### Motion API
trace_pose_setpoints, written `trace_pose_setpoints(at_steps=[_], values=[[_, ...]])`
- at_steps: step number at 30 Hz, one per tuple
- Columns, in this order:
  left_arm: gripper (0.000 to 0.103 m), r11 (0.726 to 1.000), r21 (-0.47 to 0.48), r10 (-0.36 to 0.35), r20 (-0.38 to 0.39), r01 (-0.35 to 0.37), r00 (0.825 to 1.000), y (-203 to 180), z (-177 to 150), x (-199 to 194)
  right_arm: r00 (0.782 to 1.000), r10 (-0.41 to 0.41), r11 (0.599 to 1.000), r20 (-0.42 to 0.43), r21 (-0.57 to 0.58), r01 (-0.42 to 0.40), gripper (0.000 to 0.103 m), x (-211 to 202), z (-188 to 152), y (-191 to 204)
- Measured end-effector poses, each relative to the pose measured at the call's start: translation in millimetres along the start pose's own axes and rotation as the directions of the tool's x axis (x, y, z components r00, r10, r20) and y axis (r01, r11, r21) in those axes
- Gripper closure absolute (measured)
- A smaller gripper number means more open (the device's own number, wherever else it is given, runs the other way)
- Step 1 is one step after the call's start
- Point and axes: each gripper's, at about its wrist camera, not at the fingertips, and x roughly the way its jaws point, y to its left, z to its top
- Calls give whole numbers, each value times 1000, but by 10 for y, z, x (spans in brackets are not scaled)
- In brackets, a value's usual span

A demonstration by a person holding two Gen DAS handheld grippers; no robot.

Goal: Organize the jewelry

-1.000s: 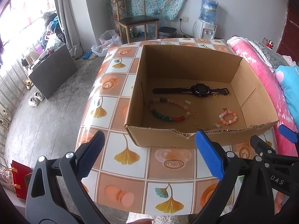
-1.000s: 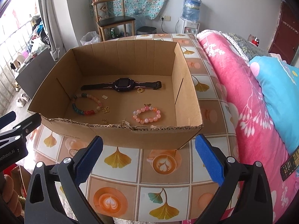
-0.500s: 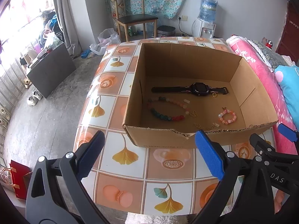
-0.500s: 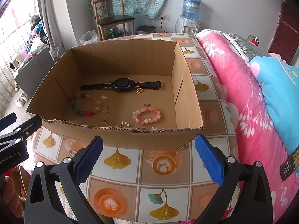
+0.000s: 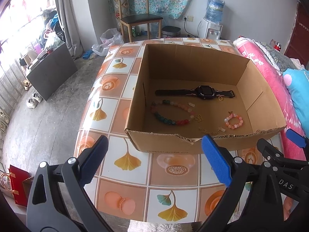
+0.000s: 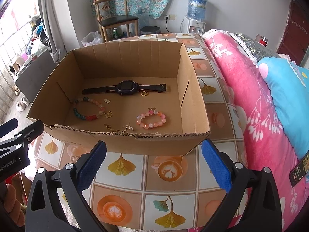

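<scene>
An open cardboard box (image 5: 166, 143) (image 6: 123, 141) stands on the tiled table. Inside lie a black watch (image 5: 204, 92) (image 6: 126, 86), a multicoloured bead bracelet (image 5: 171, 114) (image 6: 87, 109), a small pink bead bracelet (image 5: 233, 122) (image 6: 151, 118), a gold chain (image 5: 211, 131) (image 6: 119, 128), a gold butterfly charm (image 6: 108, 114) and a gold ring (image 6: 144, 94). My left gripper (image 5: 154, 160) is open in front of the box's near wall, empty. My right gripper (image 6: 153, 160) is open too, also before the near wall, empty.
A pink bedspread (image 6: 256, 104) with a blue pillow (image 6: 289, 89) borders the table on the right. A wooden chair (image 5: 139, 19), a water dispenser (image 5: 212, 19) and a bin stand behind. The table edge drops to a concrete floor (image 5: 42, 119) on the left.
Both grippers have drawn back and slightly up from the box; the view of the box interior has widened a little. The jewelry has not moved.
</scene>
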Motion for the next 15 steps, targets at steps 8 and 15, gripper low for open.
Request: trace_pose_setpoints(at_steps=[8,15], values=[[9,1000,-1,-1,1,1,1000,10,1,1,1000,1,1000,-4,8,-1,7,4,2,-16],[9,1000,1,-2,1,2,1000,12,4,-3,1000,2,1000,-4,10,-2,7,11,-4,-20]])
